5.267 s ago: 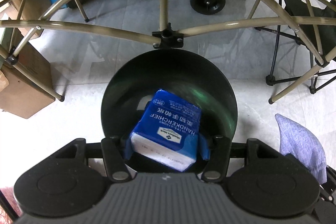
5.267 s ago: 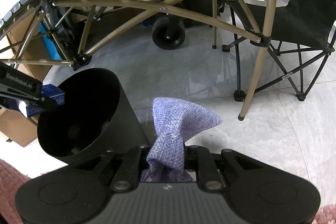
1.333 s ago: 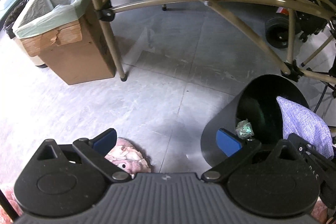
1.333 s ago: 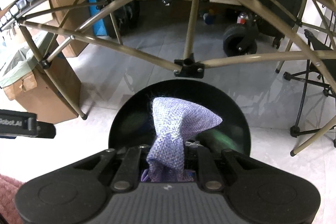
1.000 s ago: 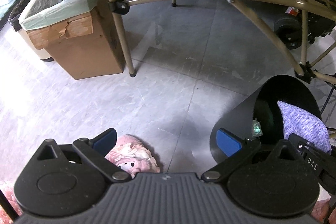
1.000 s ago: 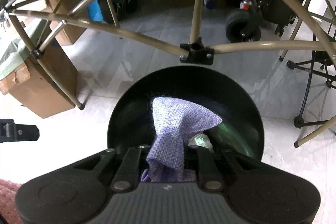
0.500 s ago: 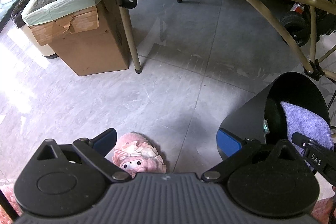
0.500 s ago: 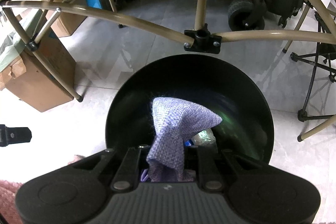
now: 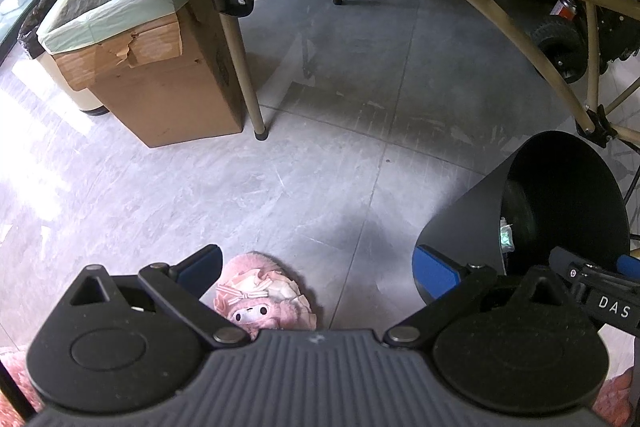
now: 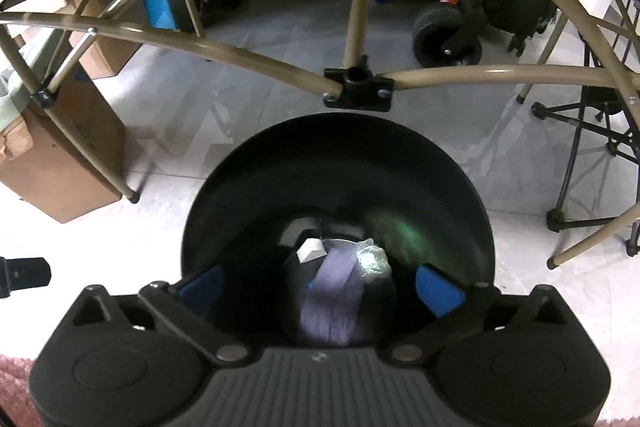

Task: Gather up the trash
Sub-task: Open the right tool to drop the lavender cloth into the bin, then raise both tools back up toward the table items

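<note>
The purple cloth now lies down inside the black bin, blurred as if falling, beside a crumpled shiny wrapper and a white-edged packet; half a second ago it was pinched in the right gripper above the bin's mouth. That gripper's jaws are opening, wide apart with nothing between the blue pads, and it hangs over the bin. By my judgement this piece of trash is delivered and the right hand is free for the next. The left gripper is open and empty too, held to the left of the bin over the grey tiled floor, as it was a second ago. Just at its near edge sits a pink plush slipper. Farther left stands a cardboard box lined with a green bag, behind a tan frame leg.
</note>
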The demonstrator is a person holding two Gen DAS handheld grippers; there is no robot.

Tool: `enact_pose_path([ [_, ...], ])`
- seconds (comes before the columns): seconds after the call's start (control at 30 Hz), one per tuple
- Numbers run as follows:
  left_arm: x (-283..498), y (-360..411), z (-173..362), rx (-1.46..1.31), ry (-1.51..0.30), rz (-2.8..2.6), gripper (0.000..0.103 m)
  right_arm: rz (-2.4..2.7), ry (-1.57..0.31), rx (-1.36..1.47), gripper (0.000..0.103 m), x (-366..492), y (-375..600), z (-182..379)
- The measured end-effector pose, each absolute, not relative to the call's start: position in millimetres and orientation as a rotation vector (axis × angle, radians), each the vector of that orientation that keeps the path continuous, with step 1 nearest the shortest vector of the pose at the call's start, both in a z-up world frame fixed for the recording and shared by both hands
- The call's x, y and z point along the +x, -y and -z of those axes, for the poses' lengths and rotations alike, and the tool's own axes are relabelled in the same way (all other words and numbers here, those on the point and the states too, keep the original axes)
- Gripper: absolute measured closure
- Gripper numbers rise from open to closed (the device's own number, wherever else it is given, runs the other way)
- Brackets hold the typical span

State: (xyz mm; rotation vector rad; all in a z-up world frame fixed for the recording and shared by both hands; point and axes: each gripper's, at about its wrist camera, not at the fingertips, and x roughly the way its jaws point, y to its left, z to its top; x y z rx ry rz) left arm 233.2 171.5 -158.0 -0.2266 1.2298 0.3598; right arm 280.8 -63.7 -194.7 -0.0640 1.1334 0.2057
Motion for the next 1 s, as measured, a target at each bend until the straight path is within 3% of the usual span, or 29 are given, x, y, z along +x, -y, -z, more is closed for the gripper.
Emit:
enact_pose_path([
  [1.0, 225.9, -144.4, 129.8, -0.174, -1.117, -0.316, 0.0, -0.216, -1.062, -0.031, 0.0, 260.9, 88.9, 163.1],
])
